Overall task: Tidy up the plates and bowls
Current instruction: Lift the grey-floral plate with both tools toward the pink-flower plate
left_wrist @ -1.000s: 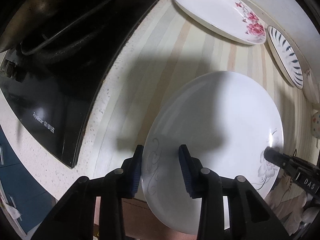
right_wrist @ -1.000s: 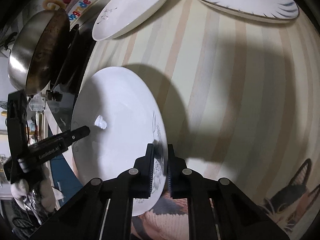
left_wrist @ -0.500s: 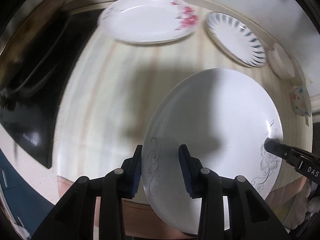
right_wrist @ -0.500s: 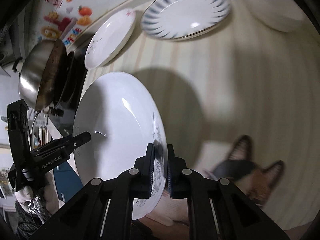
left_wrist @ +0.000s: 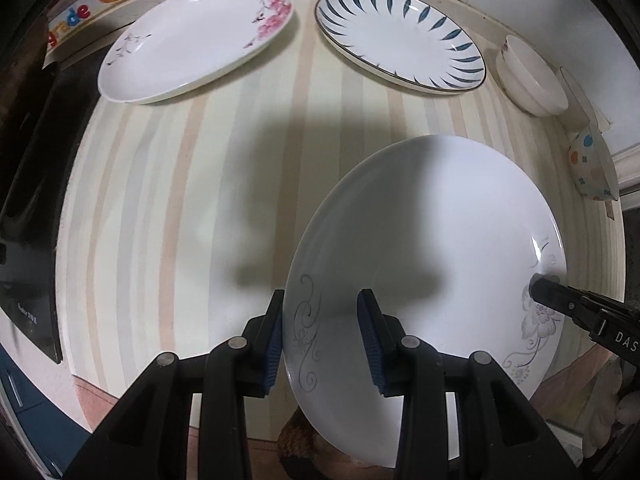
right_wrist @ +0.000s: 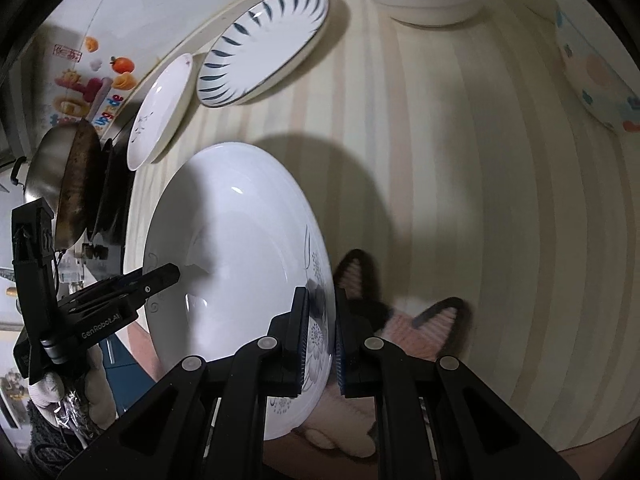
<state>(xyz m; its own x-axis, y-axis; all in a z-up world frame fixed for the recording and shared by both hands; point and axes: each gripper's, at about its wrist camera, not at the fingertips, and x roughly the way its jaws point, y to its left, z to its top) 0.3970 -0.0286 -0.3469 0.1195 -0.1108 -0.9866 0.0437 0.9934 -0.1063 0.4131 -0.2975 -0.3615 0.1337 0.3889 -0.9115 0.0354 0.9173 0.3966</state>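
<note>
Nothing looked stacked yet: the pink-blossom white plate [left_wrist: 192,40], the blue-leaf patterned plate [left_wrist: 400,36] and the plain white bowl [left_wrist: 530,76] lay apart on the striped counter [left_wrist: 192,200]. The large white grey-flowered plate [left_wrist: 432,240] hung tilted above it, the right hand-held gripper [right_wrist: 319,340] clamped on its rim, the left hand-held gripper [left_wrist: 320,340] straddling the opposite edge, fingers parted.

Glossy glazed white plate [left_wrist: 432,240], ribbed blue pads [left_wrist: 370,340] on matt black plastic claws, brushed-metal pan [right_wrist: 52,176].

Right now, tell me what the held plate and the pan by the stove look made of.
Held plate: glazed ceramic by the look, glossy white with sharp highlights and a grey floral print. Pan: probably stainless steel, with a shiny silvery outside and a browned inside.
</note>
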